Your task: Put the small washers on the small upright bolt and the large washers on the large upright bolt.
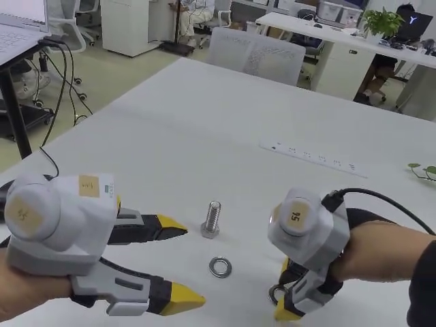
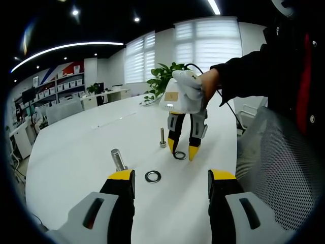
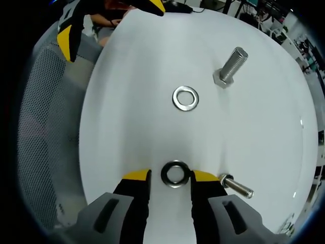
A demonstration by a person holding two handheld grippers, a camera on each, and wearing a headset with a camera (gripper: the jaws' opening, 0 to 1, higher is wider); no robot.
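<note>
Left gripper (image 1: 191, 264): jaws apart, over the table.
Right gripper (image 3: 171, 176): jaws apart, straddling a washer (image 3: 164, 173).
Large bolt (image 3: 231, 66): upright, second washer (image 3: 176, 98) nearby.

The left gripper (image 1: 191, 264) and right gripper (image 1: 281, 293) have pale grey housings and black fingers (image 1: 158, 293) tipped yellow. A black cable (image 1: 381, 197) leaves the right one, and the sleeve (image 1: 424, 272) is black.

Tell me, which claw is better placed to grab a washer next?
The right claw: it points down with a washer between its open tips, beside the small bolt. The left claw is open too, but its tips stop short of the other washer.
</note>
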